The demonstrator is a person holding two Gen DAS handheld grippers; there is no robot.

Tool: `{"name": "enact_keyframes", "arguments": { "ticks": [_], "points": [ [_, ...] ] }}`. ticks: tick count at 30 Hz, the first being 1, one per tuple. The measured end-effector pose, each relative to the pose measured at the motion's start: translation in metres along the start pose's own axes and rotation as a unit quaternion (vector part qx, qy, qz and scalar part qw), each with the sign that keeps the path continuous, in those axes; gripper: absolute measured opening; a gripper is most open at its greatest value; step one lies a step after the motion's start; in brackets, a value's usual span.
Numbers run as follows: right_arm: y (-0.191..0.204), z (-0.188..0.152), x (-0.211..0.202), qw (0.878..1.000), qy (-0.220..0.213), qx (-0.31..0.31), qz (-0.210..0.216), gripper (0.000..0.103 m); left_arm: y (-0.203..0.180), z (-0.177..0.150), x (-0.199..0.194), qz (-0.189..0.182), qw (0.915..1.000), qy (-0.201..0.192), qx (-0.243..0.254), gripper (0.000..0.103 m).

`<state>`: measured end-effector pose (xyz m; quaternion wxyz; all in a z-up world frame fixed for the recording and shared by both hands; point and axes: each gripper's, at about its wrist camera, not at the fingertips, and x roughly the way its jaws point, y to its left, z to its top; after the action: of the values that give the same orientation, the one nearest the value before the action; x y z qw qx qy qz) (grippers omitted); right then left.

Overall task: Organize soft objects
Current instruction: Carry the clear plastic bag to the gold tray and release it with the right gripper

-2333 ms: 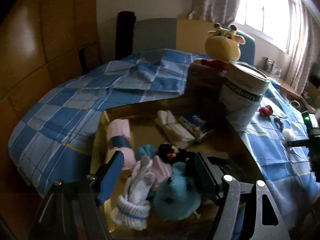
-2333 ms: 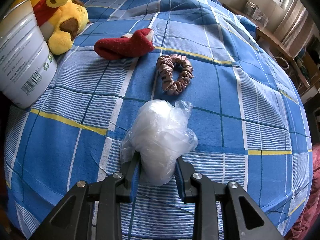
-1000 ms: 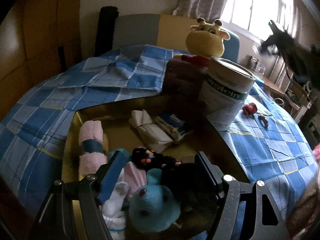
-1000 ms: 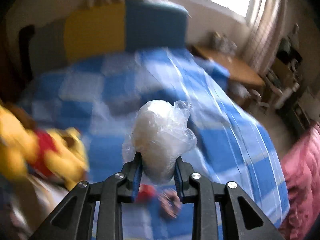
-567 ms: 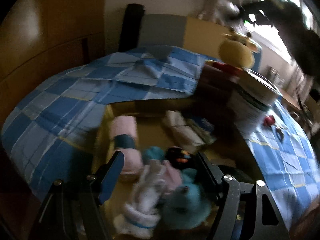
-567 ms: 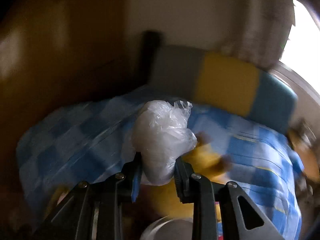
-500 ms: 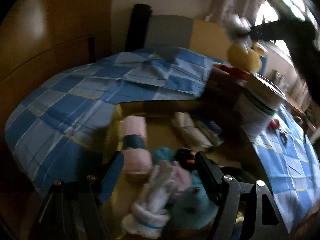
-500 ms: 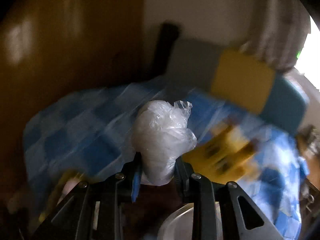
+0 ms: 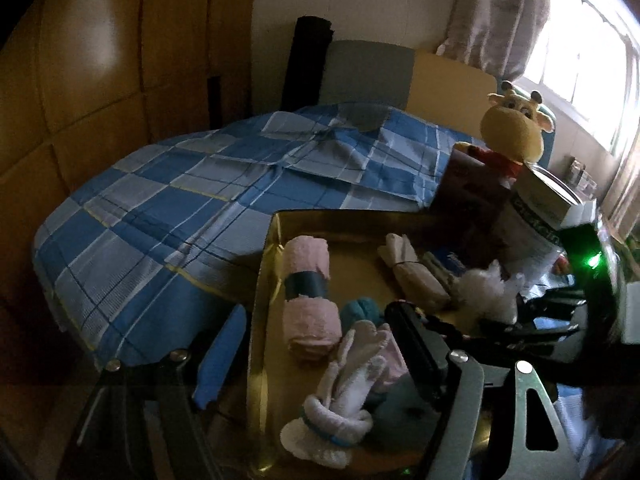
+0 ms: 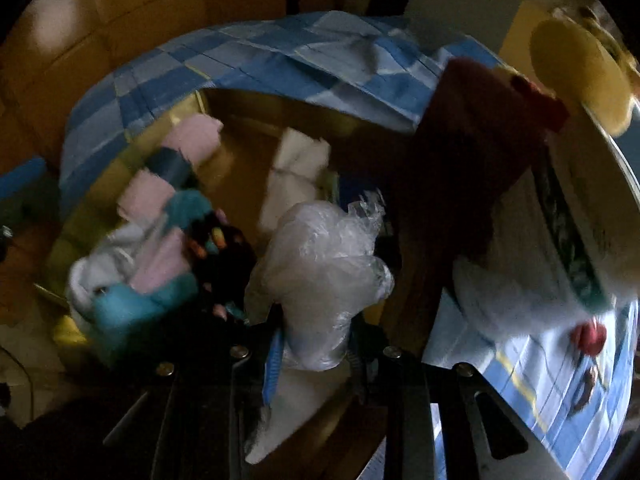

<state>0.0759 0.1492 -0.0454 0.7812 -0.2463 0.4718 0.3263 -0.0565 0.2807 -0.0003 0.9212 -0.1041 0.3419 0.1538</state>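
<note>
Right wrist view: right gripper (image 10: 316, 344) clamped on a crumpled clear plastic bag bundle (image 10: 320, 276), pads pressing its narrow lower end, fuller crinkled end bulging out ahead of the fingertips. Long axis of the bundle running along the fingers, twisted tip at the far upper right, whole thing angled steeply down toward the shallow gold-coloured tray (image 10: 240, 136) on the blue checked bedspread (image 10: 280, 60). Held in the air above the tray's near middle, not yet resting on anything, so far as the blur allows. Already lying in the tray: a rolled pink towel with a dark band (image 10: 176, 160), a folded white cloth (image 10: 292, 168), a teal fluffy toy (image 10: 136, 304), and a black item with coloured spots (image 10: 216, 248). Seen from the left wrist, the same bundle (image 9: 486, 292) hanging at the tray's (image 9: 264, 280) right side, the right gripper (image 9: 516, 316) dark and partly blurred behind it. Left gripper (image 9: 316, 356) with fingers well apart and empty, the blue-padded finger outside the tray's left wall and the black one over the white and pink socks (image 9: 348, 384). Probably the delivery step: bundle carried over the tray, release not yet made. Next move likely calling for a short lowering into the bare gold patch between the white cloth and the dark toy pile, then a parting of the fingers; light film apt to cling to a pad, so a slow, straight retreat advisable.
</note>
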Motion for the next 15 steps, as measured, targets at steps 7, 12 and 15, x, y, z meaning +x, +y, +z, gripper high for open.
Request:
{"name": "enact_keyframes", "arguments": {
  "ticks": [7, 12, 15],
  "points": [
    [-0.003, -0.015, 0.007, 1.000, -0.002, 0.010, -0.019, 0.027, -0.010, -0.003, -0.006, -0.007, 0.9999, 0.000, 0.009, 0.077],
    [0.003, -0.020, 0.002, 1.000, -0.008, 0.002, -0.026, 0.029, -0.014, -0.005, -0.008, -0.010, 0.9999, 0.000, 0.013, 0.078],
    [0.004, -0.019, 0.003, 1.000, -0.013, 0.011, -0.026, 0.029, -0.015, -0.006, -0.009, -0.008, 0.9999, -0.001, 0.015, 0.079]
  ]
}}
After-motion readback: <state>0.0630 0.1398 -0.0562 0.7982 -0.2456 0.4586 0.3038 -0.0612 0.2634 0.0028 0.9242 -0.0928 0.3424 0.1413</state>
